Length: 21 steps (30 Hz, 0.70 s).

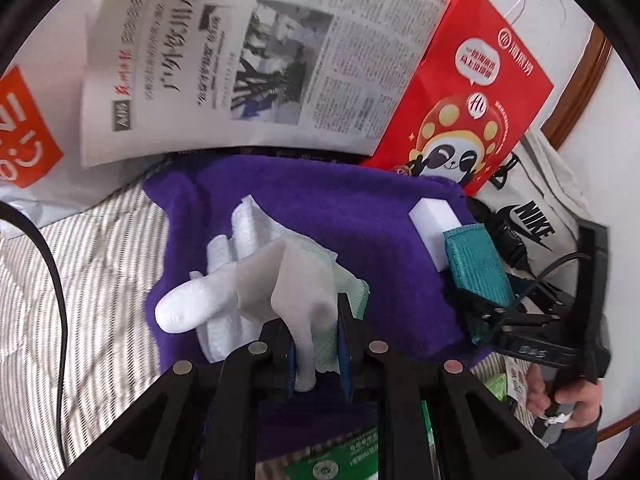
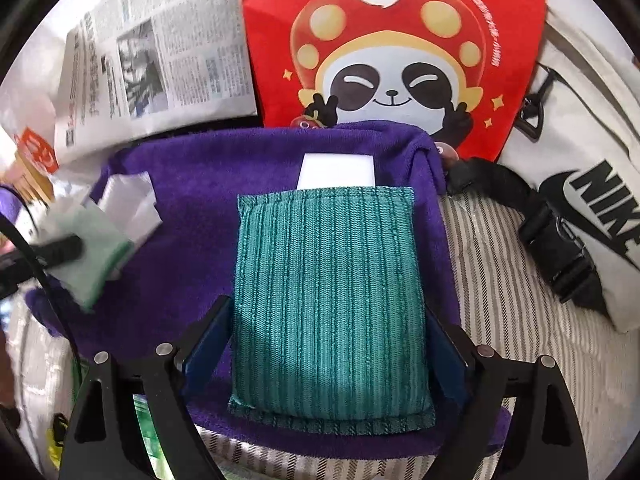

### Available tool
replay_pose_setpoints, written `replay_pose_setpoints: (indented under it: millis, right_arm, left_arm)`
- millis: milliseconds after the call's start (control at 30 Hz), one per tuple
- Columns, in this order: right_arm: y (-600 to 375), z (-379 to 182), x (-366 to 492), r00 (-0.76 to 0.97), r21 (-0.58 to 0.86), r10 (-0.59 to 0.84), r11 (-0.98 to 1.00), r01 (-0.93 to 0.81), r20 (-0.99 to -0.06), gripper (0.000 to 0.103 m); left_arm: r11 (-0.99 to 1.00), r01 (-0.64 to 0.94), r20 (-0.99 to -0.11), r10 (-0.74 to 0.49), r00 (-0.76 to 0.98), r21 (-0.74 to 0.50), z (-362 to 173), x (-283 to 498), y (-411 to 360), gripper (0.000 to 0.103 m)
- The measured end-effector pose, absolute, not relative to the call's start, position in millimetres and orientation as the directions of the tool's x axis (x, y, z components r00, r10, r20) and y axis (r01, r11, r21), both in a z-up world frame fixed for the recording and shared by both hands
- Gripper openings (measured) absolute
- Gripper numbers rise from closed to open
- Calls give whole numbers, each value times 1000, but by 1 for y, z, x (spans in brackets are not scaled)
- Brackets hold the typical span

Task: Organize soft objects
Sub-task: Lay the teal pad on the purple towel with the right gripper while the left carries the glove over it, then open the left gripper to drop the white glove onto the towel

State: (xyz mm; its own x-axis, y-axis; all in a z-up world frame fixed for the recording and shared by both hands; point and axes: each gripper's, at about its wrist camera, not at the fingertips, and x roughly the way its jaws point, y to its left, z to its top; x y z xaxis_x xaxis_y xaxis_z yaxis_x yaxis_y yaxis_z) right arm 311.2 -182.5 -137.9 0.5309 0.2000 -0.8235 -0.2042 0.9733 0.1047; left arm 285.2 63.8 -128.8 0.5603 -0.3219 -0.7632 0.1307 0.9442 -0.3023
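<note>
A purple towel lies spread on the striped bed; it also shows in the right wrist view. My left gripper is shut on a white glove, held just above the towel with a green-edged cloth under it. A white sponge block lies at the towel's far right, and shows again. My right gripper is shut on a teal ribbed sponge pad, held over the towel against the white block. The pad also shows in the left wrist view.
A newspaper and a red panda paper bag stand behind the towel. A white Nike bag with a black strap lies to the right. A black cable crosses the striped bedding on the left.
</note>
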Motion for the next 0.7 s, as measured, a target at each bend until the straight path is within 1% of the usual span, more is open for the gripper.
replay_pose_setpoints:
  millis: [67, 167, 200, 300, 367, 400, 500, 567, 633, 667, 700]
  right_arm:
    - [-189, -135, 312, 536, 147, 224, 972, -183, -814, 94]
    - [-192, -129, 312, 543, 177, 246, 968, -176, -803, 94]
    - [-192, -127, 312, 548, 178, 247, 968, -177, -799, 94]
    - [-190, -120, 309, 560, 174, 251, 967, -187, -789, 94]
    - [-189, -113, 307, 571, 167, 247, 967, -190, -783, 94]
    - [-190, -111, 305, 575, 166, 246, 968, -190, -780, 94]
    - [-193, -101, 300, 588, 164, 249, 967, -196, -769, 94]
    - [-195, -96, 296, 598, 161, 249, 967, -198, -762, 94]
    - [-195, -91, 292, 603, 159, 249, 967, -200, -758, 94]
    - [-195, -89, 289, 607, 158, 249, 967, -200, -755, 94]
    - [-195, -87, 288, 607, 159, 251, 966, -203, -754, 94]
  left_arm:
    - [942, 127, -765, -327, 555, -310, -136, 290, 62, 16]
    - [940, 122, -766, -331, 551, -318, -143, 294, 62, 16]
    - [942, 120, -768, -325, 551, -312, -144, 295, 62, 19]
    - [956, 121, -781, -288, 555, -267, -149, 295, 59, 19]
    - [955, 123, -778, -292, 556, -271, -149, 293, 59, 20]
    - [953, 123, -779, -297, 552, -277, -149, 293, 60, 21]
    - [954, 120, -792, -295, 535, -275, -151, 291, 61, 33]
    - [953, 124, -797, -299, 525, -276, -151, 288, 59, 34]
    - [949, 129, -798, -313, 515, -288, -149, 284, 60, 46]
    - [948, 129, -799, -314, 512, -290, -147, 281, 60, 50]
    - [950, 126, -800, -310, 514, -287, -145, 279, 60, 58]
